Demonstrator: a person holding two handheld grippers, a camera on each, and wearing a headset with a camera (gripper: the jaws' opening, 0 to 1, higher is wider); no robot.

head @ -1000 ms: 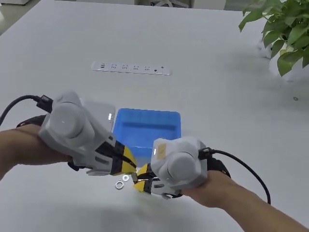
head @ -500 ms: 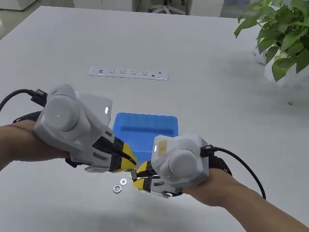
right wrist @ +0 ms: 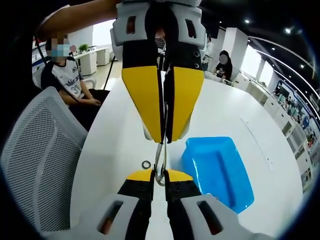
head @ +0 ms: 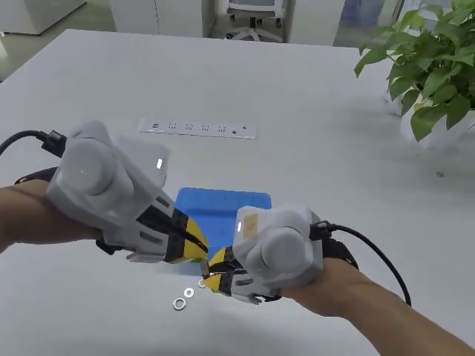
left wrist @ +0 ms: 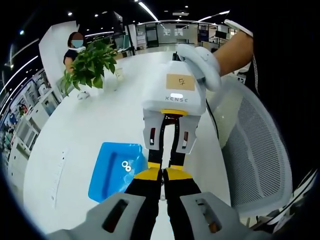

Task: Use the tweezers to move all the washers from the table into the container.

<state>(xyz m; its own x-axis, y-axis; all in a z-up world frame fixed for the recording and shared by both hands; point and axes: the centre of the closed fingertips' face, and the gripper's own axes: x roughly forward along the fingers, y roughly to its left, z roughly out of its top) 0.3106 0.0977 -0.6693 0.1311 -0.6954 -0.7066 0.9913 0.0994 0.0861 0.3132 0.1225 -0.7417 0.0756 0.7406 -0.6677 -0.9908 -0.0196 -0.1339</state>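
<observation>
**A:** Count so far?
**B:** Two washers [left wrist: 125,166] lie in the blue container [left wrist: 107,180]. At least two loose washers [head: 178,302] are left on the desk [head: 334,148], between the container and the desk's near edge.
**A:** Tool?
**B:** The tweezers [right wrist: 160,157] are thin bare steel. The left gripper [right wrist: 164,141] has its jaws pinching the blades, and the right gripper [right wrist: 160,176] has its jaws pinching the looped end. The washers are flat bright rings. The container is smooth shallow plastic with rounded corners.

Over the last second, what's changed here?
The left gripper and right gripper, together on the tweezers, shifted slightly from the loose washers toward the blue container. The washers, container and power strip stayed put; the camera tilted.
</observation>
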